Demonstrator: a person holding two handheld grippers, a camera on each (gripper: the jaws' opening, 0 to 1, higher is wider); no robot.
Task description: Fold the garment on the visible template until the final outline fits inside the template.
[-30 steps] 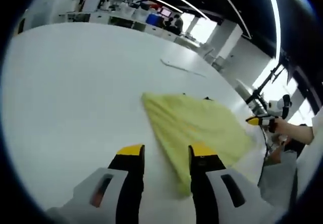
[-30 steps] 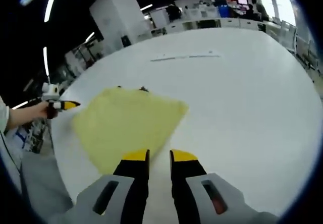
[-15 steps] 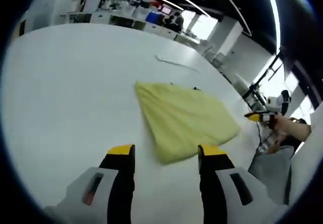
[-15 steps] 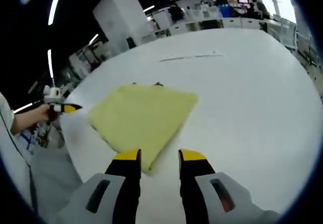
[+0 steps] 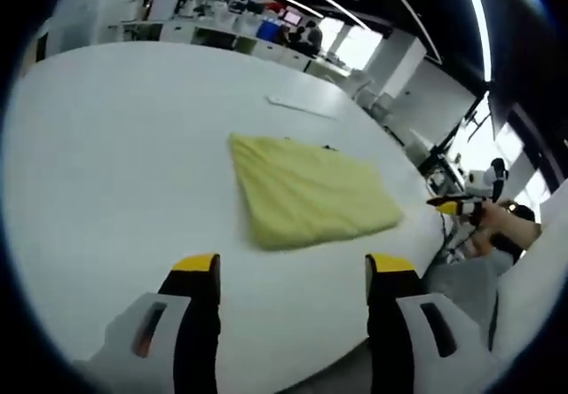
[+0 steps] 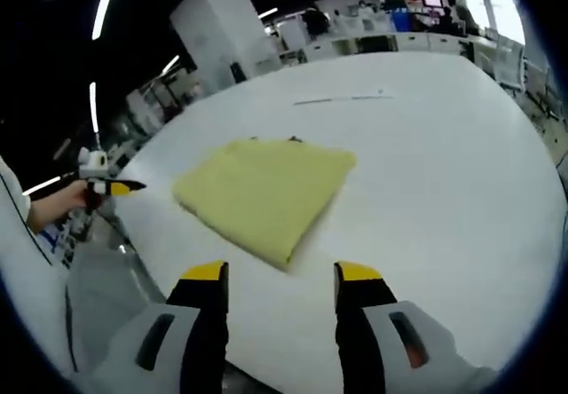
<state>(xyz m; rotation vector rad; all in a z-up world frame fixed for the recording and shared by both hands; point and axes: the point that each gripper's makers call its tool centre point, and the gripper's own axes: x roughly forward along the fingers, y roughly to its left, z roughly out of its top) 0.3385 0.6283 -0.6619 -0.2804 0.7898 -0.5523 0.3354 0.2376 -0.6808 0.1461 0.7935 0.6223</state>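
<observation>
Ahead of both grippers [image 5: 288, 270] — folded garment [image 5: 306, 192].

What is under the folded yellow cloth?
The yellow cloth lies flat on the white table. Small dark bits peek out at its far edge; whatever else lies beneath is covered.

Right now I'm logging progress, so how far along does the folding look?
Done, by the look of it: the yellow garment lies folded into a compact rectangle on the white table. In hand: nothing; the left gripper and right gripper are both open, short of the cloth. Left: confirming the outline fits the template, which I cannot make out beneath the garment.
</observation>
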